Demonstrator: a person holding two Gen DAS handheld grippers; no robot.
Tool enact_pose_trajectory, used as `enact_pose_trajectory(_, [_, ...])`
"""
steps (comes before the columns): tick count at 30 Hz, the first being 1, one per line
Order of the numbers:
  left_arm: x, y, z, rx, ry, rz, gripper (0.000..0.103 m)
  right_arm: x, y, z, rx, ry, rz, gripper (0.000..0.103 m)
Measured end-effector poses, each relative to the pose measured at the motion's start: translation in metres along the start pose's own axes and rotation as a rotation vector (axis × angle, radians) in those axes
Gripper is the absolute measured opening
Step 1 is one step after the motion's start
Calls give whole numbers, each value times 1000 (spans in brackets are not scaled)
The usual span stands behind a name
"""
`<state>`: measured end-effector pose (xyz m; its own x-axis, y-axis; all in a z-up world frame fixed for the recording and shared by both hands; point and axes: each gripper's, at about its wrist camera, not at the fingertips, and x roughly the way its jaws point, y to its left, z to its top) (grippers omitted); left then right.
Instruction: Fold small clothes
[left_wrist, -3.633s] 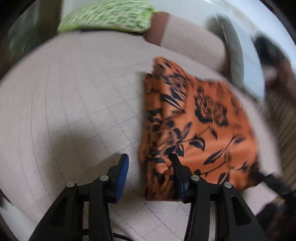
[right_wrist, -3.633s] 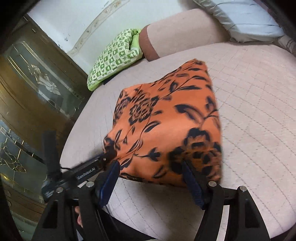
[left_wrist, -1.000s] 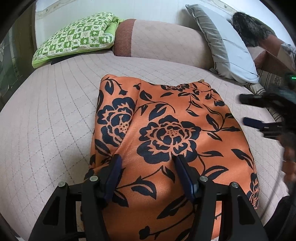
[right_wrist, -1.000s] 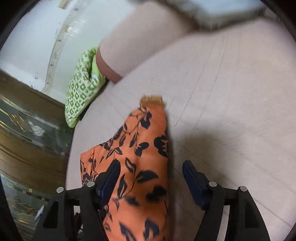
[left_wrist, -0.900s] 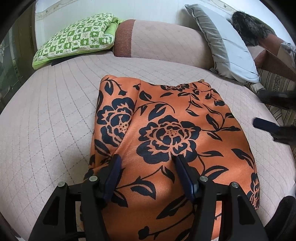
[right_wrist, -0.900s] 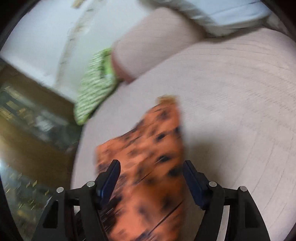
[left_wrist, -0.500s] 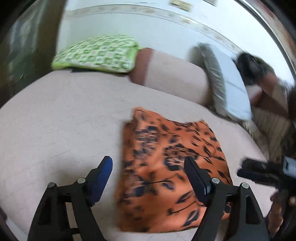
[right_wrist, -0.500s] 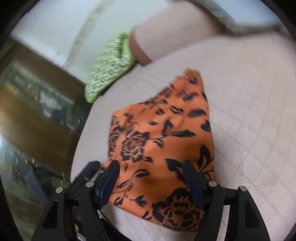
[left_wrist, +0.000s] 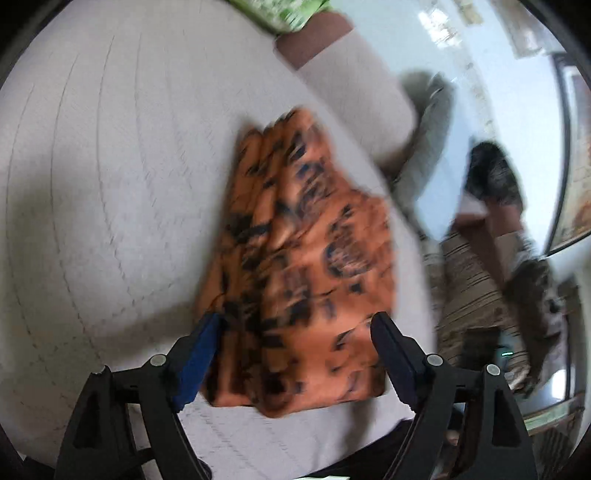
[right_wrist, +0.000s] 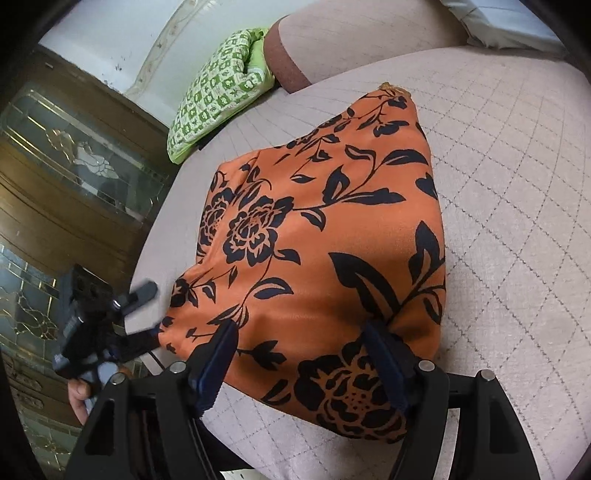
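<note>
The orange floral garment (right_wrist: 325, 236) lies folded on the quilted bed (right_wrist: 517, 221), its near edge spread ahead of the right hand-held gripper (right_wrist: 301, 354), jaws opening and gripping nothing. The left hand-held gripper (left_wrist: 291, 343) is closing, cloth between its blue pads (left_wrist: 197, 354), not yet pinched. It looks thin, limp and slippery, so a corner or folded edge seems the best hold.

The cloth (right_wrist: 325, 236) is a smooth orange fabric with a slight sheen and a black flower print. It lies on a bed cover (right_wrist: 517, 206) of matt, pale, quilted fabric. The pillow (right_wrist: 218, 92) is soft green-checked cloth. The cabinet (right_wrist: 70, 184) is dark glossy wood with patterned glass. Both grippers' fingers (right_wrist: 218, 354) are matt black plastic with blue pads
</note>
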<state>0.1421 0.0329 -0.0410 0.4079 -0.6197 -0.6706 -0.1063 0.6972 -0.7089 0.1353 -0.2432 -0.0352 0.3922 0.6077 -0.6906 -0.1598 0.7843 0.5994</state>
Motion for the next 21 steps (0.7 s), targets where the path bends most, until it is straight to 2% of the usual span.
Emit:
enact_pose_trajectory(1, [3, 3, -2, -4, 2, 52, 11, 2, 2, 1, -6, -2, -2, 76])
enact_pose_trajectory(3, [-4, 3, -6, -12, -23, 35, 13, 1, 4, 2, -20, 0, -3, 76])
enact_pose_trajectory(4, [-8, -2, -8, 19, -43, 30, 13, 1, 4, 1, -27, 0, -4, 76])
enact_pose_trajectory(5, [-7, -6, -10, 57, -54, 44, 14, 0, 2, 0, -29, -1, -2, 76])
enact_pose_trajectory(6, [4, -1, -10, 53, -27, 81, 17, 0, 1, -1, -29, -3, 2, 76])
enact_pose_trajectory(7, [14, 11, -8, -12, 19, 78, 22, 1, 0, 0, -24, 0, 8, 76])
enact_pose_trajectory(8, [12, 20, -6, -83, 19, 28, 25, 0, -1, 0, -24, 4, 12, 76])
enact_pose_trajectory(9, [7, 19, -3, -104, 29, 5, 31, -1, -1, 1, -26, 6, 16, 76])
enact_pose_trajectory(11, [-6, 4, 9, -74, -2, 16, 69, -4, -4, 3, -18, 16, 33, 76])
enact_pose_trajectory(13, [-15, -13, 26, -15, -74, 27, 89, -6, -6, 5, 0, 17, 46, 76])
enact_pose_trajectory(14, [-14, -20, 34, 17, -89, 22, 92, -9, -5, 6, 3, 14, 48, 76])
enact_pose_trajectory(15, [-6, -28, 48, 61, -80, 20, 92, -12, -4, 7, 4, 7, 52, 76])
enact_pose_trajectory(18, [28, -29, 76, 80, -10, 49, 92, -22, 3, 14, -20, -26, 80, 76])
enact_pose_trajectory(19, [41, -25, 82, 75, 24, 64, 87, -26, 6, 18, -35, -41, 77, 76])
enact_pose_trajectory(20, [53, -15, 85, 56, 58, 65, 45, -27, 6, 20, -40, -47, 75, 76])
enact_pose_trajectory(21, [64, -3, 86, 23, 92, 58, 32, -26, 5, 23, -43, -47, 76, 76])
